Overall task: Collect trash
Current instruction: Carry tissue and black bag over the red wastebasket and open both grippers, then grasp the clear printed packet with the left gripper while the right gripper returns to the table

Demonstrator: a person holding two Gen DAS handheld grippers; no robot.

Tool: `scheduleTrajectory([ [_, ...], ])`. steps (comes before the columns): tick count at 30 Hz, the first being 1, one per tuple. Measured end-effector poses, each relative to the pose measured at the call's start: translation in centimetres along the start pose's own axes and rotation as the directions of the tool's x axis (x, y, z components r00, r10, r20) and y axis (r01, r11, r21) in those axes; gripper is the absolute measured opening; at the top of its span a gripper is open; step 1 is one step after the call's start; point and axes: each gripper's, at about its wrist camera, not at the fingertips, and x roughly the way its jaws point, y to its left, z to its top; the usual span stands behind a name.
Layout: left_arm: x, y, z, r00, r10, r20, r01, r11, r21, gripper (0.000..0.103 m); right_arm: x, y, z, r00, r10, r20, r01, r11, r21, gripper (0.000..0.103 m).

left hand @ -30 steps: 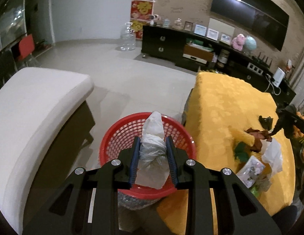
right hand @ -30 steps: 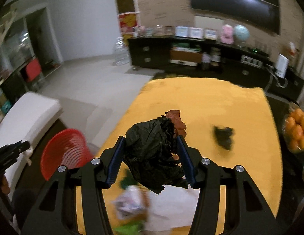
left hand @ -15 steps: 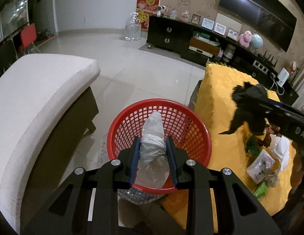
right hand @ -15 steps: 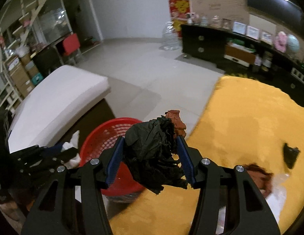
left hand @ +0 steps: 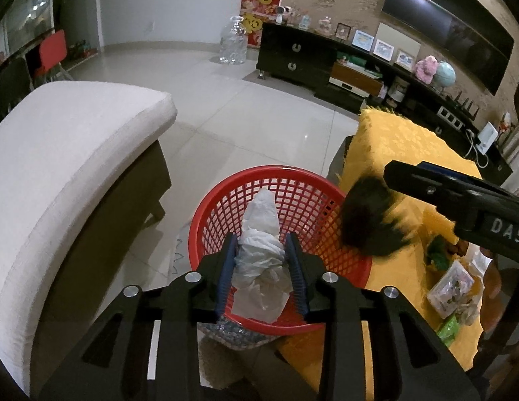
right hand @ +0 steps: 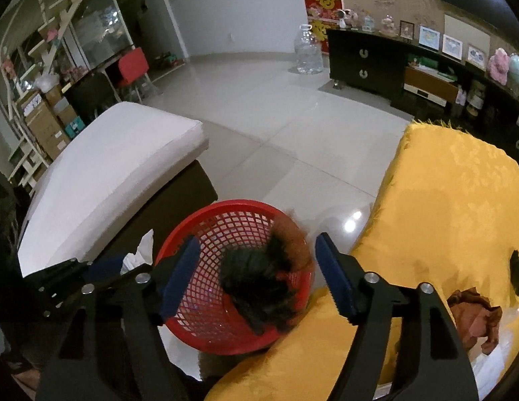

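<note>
Left tool [left hand: 263,267]: jaws opening, white crumpled paper [left hand: 261,254] between them.
Right tool [right hand: 256,274]: jaws opening, black wad [right hand: 259,284] free, above red basket [right hand: 199,320].
Handling: light, soft; pinch mid-bulk.

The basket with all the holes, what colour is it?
The basket is red, clearest in the left wrist view.

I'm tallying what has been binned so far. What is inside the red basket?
In the right wrist view, a black crumpled wad is dropping into the red basket; bare mesh shows beside it. The wad hides whatever lies beneath.
</note>
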Motion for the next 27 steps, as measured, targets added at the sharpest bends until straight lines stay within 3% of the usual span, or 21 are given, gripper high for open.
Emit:
scheduleTrajectory([
  [3, 0.0, 0.0, 0.0, 1.0, -0.001, -0.002, 0.001, 1.0, -0.004, 0.046, -0.4, -0.2, -0.2, 1.0, -0.004, 0.006, 0.004, 1.0, 0.004, 0.072],
  [5, -0.1, 0.0, 0.0, 1.0, -0.001, -0.001, 0.001, 1.0, -0.006, 0.064, -0.7, -0.3, -0.3, 1.0, -0.007, 0.013, 0.007, 1.0, 0.007, 0.072],
  [7, -0.2, -0.1, -0.1, 1.0, 0.002, 0.012, -0.002, 1.0, -0.01, 0.068, -1.2, -0.4, -0.4, 1.0, -0.014, 0.025, 0.013, 1.0, 0.007, 0.072],
  [17, -1.7, -0.5, 0.1, 0.998, 0.044, 0.053, -0.044, 0.999, -0.003, 0.08, -4.1, -1.3, -1.9, 0.993, -0.083, 0.09, 0.084, 0.996, -0.01, 0.074],
  [27, -3.0, -2.7, -0.1, 0.995, 0.042, 0.093, -0.048, 0.997, 0.065, 0.081, -8.6, -3.6, -4.5, 0.964, -0.201, 0.177, 0.196, 0.98, 0.044, 0.086],
])
